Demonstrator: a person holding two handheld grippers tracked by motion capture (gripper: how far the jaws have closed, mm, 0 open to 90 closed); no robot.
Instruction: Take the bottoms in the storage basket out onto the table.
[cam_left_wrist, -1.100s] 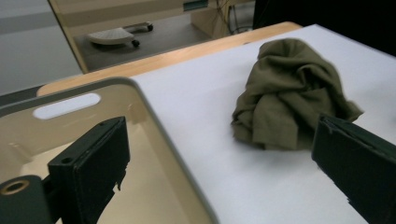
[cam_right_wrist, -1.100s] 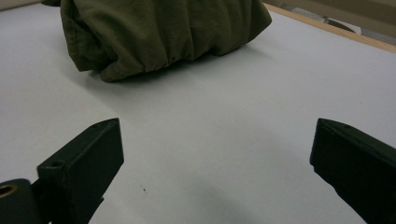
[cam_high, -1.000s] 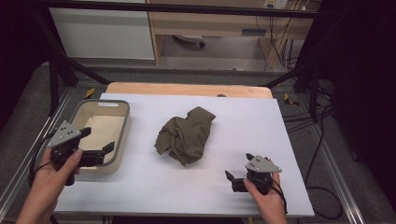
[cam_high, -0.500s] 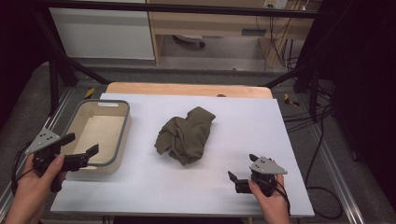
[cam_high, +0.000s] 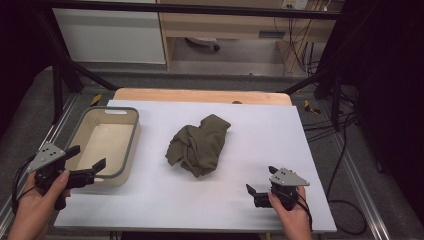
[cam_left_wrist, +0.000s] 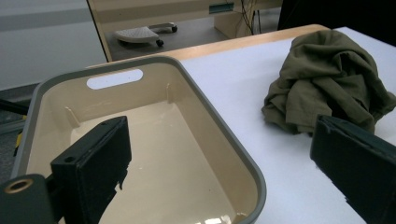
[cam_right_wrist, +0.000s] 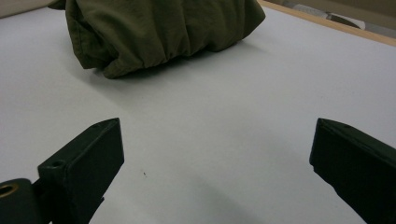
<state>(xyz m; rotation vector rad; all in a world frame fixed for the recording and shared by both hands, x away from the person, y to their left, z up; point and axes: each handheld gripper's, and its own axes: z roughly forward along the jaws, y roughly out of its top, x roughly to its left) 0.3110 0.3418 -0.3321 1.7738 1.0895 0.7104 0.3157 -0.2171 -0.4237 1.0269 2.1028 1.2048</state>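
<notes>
One olive cloth (cam_high: 198, 145) is lying crumpled near the middle of the white tabletop (cam_high: 250, 130), and one cream tub (cam_high: 131, 131) with a grey rim is sitting at the tabletop's left edge, well apart from the cloth. Two grippers are showing in the high view, one in each of the person's two hands. The left gripper (cam_high: 89, 164) is hovering at the tub's near corner, its jaws spread wide and holding nothing; in the left gripper view one jaw is hanging over the inside of the tub (cam_left_wrist: 201, 116) and the other over the bare tabletop beside it, with the cloth (cam_left_wrist: 327, 79) lying beyond that jaw. One handle slot is showing in the tub's far wall, and the tub is holding nothing. The right gripper (cam_high: 261, 186) is sitting low near the front right of the tabletop, apart from the cloth, pointing left toward it. Its jaws are also standing wide apart and gripping nothing; in the right gripper view they are framing bare white tabletop (cam_right_wrist: 233, 140), with the cloth (cam_right_wrist: 159, 28) heaped farther ahead, touching neither jaw. The left hand (cam_high: 37, 200) and the right hand (cam_high: 292, 215) are coming in from the bottom of the high view.
</notes>
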